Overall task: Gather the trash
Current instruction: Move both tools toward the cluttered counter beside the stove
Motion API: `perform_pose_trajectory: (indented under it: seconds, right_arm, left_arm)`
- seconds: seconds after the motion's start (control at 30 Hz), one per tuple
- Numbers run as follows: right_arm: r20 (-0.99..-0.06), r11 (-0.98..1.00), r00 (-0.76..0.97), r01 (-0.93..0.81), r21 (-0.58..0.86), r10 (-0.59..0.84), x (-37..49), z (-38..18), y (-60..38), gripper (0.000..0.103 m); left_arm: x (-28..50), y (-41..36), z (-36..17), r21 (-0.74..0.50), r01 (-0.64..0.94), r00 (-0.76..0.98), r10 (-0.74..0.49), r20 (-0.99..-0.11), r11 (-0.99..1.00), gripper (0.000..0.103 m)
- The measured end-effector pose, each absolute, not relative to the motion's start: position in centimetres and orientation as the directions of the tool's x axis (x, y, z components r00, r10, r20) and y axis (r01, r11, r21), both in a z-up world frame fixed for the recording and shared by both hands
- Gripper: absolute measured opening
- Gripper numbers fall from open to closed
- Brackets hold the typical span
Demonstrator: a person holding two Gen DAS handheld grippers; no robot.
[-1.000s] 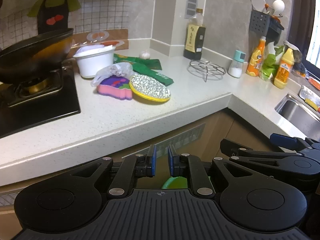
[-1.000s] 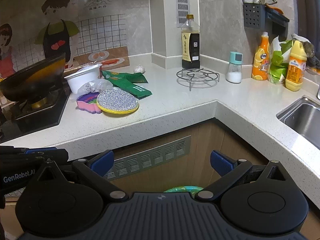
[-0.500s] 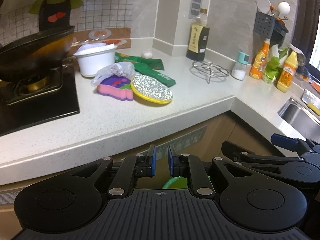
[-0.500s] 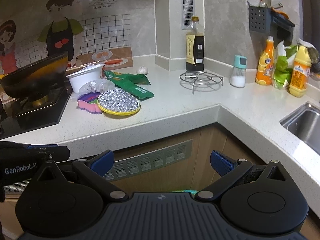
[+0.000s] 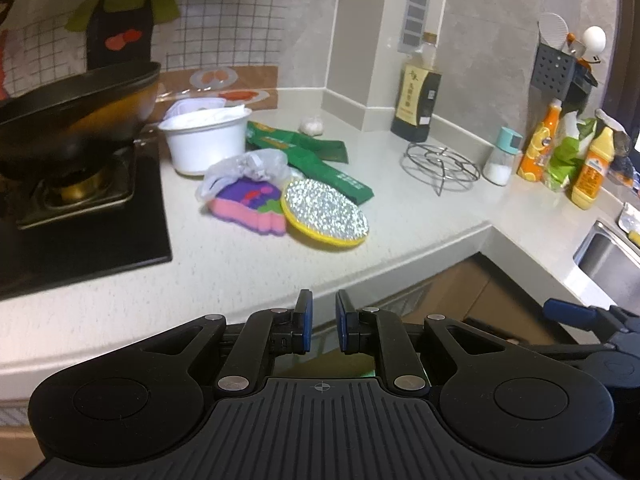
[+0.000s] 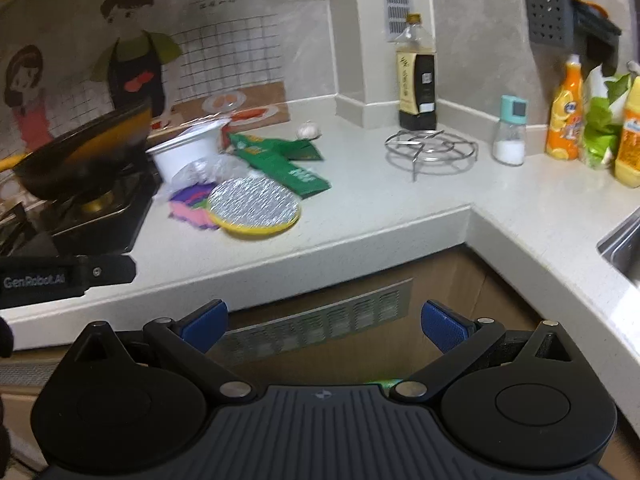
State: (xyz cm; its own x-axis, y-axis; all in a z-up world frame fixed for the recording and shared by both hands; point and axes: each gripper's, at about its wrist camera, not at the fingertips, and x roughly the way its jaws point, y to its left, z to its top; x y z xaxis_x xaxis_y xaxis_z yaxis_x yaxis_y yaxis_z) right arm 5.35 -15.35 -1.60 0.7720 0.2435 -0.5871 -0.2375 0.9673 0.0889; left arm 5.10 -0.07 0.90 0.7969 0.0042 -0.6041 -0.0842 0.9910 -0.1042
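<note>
— Both claws have come up and nearer the pale speckled stone worktop (image 5: pixel 360 236) since a second ago; its front edge sits lower in each view now.

— And how do they stand?

— From here, the left claw (image 5: pixel 321 322) has its blue pads drawn close, only a narrow slit between them, gripping nothing. The right claw (image 6: pixel 323 326) is spread wide, empty too. Both hang in front of the cabinet, short of the worktop edge.

— Where's the rubbish?

— Bunched together just right of the black hob (image 5: pixel 80 236). A white plastic tub (image 5: pixel 206 142) stands at the back, a crumpled clear plastic bag (image 5: pixel 248 168) in front of it, resting on a pink and purple foot-shaped sponge (image 5: pixel 250 208). A round yellow-rimmed glittery silver pad (image 5: pixel 325 214) lies against the sponge's right side, and crumpled green foil wrappers (image 5: pixel 316 160) stretch behind it.

— Anything inside the tub?

— Something white, perhaps paper; the right view is too smeared to tell.

— What else is about?

— A black wok (image 5: pixel 76 120) on the burner, a dark sauce bottle (image 5: pixel 416 96) in the corner, and a wire trivet (image 5: pixel 440 164) just in front of it.
</note>
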Motion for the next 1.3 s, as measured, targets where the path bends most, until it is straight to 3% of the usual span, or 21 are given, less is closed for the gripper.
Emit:
perform_pose_trajectory:
  seconds: [0.53,1.03,1.2,1.3]
  right_arm:
    - [-0.595,0.980,0.782,-0.191,0.056,0.187,10.3,-0.5,-10.9,0.103]
    - [-0.626,0.990,0.771,-0.040,0.133,0.115,16.8,-0.1,-5.5,0.103]
    - [-0.598,0.996,0.798,-0.025,0.082,0.070,18.4,0.0,-3.1,0.103]
    - [-0.637,0.995,0.767,-0.014,0.102,0.076,19.9,-0.6,-2.8,0.103]
  left_arm:
    - [10.5,5.8,0.5,-0.164,-0.055,0.793,-0.056,-0.607,0.985,0.016]
    - [17.7,13.8,-0.9,-0.327,0.112,0.758,-0.293,-0.583,0.938,0.016]
    - [20.1,16.0,-1.9,-0.466,0.189,0.697,-0.452,-0.557,0.865,0.016]
    - [21.6,16.0,-1.7,-0.438,0.171,0.714,-0.417,-0.562,0.883,0.016]
